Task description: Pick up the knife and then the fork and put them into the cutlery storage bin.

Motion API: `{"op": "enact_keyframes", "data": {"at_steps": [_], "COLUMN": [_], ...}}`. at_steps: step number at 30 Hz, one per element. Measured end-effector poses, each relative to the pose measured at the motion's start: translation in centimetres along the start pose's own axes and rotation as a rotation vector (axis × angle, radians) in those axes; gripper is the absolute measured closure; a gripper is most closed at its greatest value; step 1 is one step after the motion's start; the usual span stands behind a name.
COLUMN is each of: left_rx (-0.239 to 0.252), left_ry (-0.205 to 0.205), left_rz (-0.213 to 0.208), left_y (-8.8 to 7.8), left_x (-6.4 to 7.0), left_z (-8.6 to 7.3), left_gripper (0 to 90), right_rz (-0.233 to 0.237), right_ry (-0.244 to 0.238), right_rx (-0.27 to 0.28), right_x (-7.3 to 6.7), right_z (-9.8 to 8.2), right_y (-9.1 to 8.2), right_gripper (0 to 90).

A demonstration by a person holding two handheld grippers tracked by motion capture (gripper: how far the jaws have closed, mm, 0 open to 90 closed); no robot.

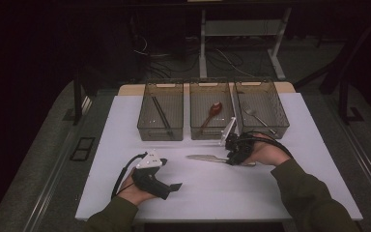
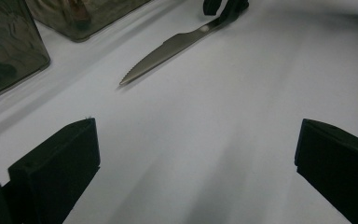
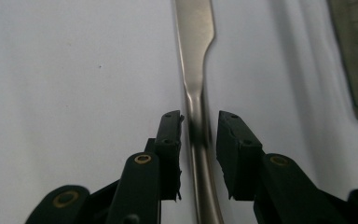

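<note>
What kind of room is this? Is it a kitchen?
Probably a lab or workshop, not a kitchen. A plain white table holds three clear bins sorting cutlery, with a knife lying loose, and cables trail over the floor behind, by a desk frame.

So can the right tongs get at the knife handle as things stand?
Probably yes: the right tongs already straddle the knife handle on the bare table, pads apart on either side, nothing in between.
</note>
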State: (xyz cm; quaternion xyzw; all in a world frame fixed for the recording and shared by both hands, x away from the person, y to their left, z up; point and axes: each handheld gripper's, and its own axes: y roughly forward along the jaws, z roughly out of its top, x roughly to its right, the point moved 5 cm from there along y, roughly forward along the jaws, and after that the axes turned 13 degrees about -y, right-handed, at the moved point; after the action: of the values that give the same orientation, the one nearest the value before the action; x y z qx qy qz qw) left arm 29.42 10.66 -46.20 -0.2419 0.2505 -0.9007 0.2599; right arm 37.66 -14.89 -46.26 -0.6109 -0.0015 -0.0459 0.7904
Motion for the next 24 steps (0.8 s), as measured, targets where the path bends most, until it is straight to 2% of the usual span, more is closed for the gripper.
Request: {"op": "enact_keyframes", "data": {"at_steps": [3,10,11,14,19,24], "left_rx": [-0.001,-0.006,-0.006,-0.002,-0.001,-0.003], "left_ry": [-0.002,0.001,0.002,-0.001,-0.001,-0.002], "left_rz": [0.000,-0.001,-0.001,-0.001,0.000,0.002], "left_y": [0.0,0.1,0.1,0.1,0.0,0.0], "left_x": [0.0,0.0,0.0,0.0,0.0,-0.1], "left_z": [0.0,0.0,0.0,0.0,0.0,0.0], "left_gripper": [0.0,0.0,0.0,0.0,0.0,0.0], "right_rz": [0.005,0.006,0.004,0.002,-0.010,0.004], "right_ry": [-0.028,-0.058,-0.074,-0.074,-0.058,0.003], "right_rx": [-0.033,-0.090,-0.100,-0.116,-0.091,0.005], "right_x": [-0.1,-0.1,0.0,-0.2,-0.2,-0.4], "right_z": [0.3,0.9,0.9,1.1,0.9,0.0], "right_y": [0.7,0.8,0.9,0.9,0.8,0.4], "right_gripper": [73.2,77.7,78.6,79.7,79.9,79.9]}}
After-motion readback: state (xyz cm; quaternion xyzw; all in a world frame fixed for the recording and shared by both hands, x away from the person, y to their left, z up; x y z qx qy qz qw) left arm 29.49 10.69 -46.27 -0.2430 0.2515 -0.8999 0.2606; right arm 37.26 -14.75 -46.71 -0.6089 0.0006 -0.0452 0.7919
